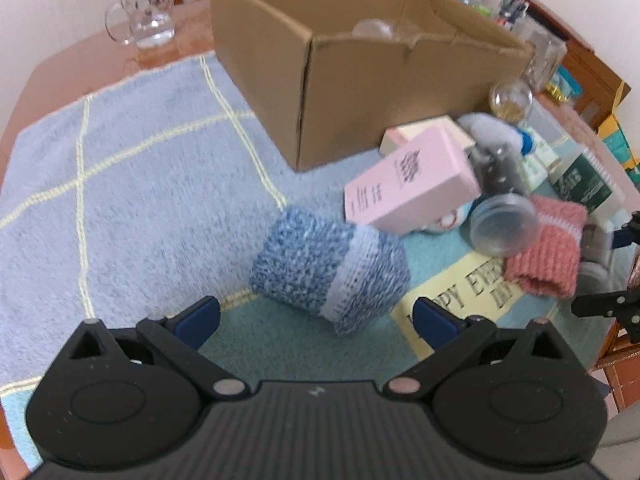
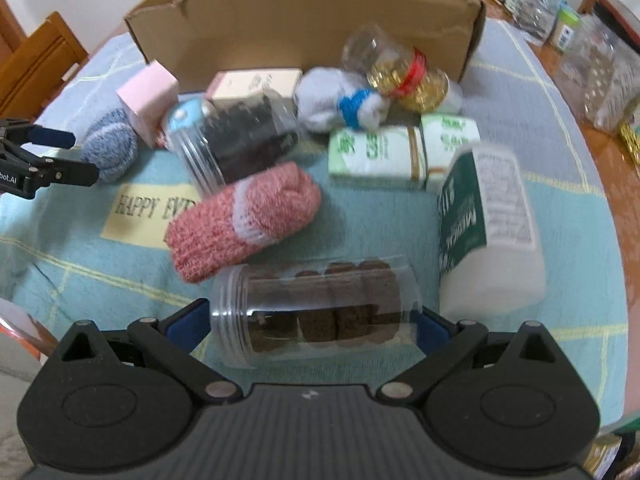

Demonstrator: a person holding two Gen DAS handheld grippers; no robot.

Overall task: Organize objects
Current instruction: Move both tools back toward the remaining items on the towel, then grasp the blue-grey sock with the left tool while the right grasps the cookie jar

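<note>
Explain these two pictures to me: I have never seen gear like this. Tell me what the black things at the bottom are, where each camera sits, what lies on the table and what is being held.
A person holds a two-finger gripper in each hand; each carries a wide-angle camera looking along its fingers, so the black parts below are the tool itself. In the left camera's picture, the left gripper is open, just before a blue knitted roll. In the right camera's picture, the right gripper has a clear jar of brown pieces lying between its fingers; whether it grips yet, I cannot tell. On the blue towel lie a pink box, a pink knitted roll, green packets and an open cardboard box.
</note>
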